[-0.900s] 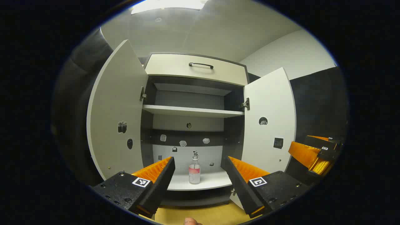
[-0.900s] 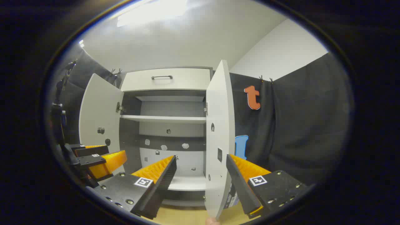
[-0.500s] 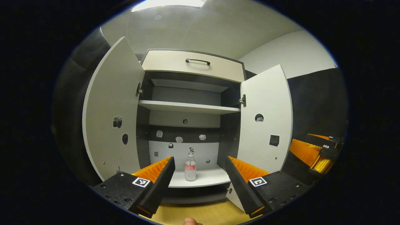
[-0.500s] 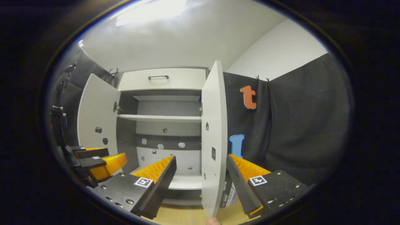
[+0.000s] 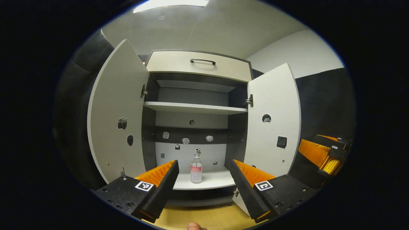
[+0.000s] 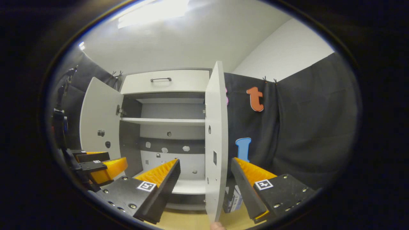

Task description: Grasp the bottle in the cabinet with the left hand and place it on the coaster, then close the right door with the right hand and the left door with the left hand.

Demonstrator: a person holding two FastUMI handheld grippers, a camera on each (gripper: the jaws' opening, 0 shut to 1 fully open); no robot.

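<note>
Inside the open cabinet (image 5: 195,108) stood the bottle (image 5: 196,168); the left gripper (image 5: 203,179), jaws wide, should advance straight, centring it

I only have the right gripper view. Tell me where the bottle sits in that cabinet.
Observer: The bottle stands upright on the bottom shelf, near its middle.
Operator: Report the left gripper's jaws.
Observer: The left gripper has its jaws wide open, short of the cabinet, and the bottle is untouched.
</note>
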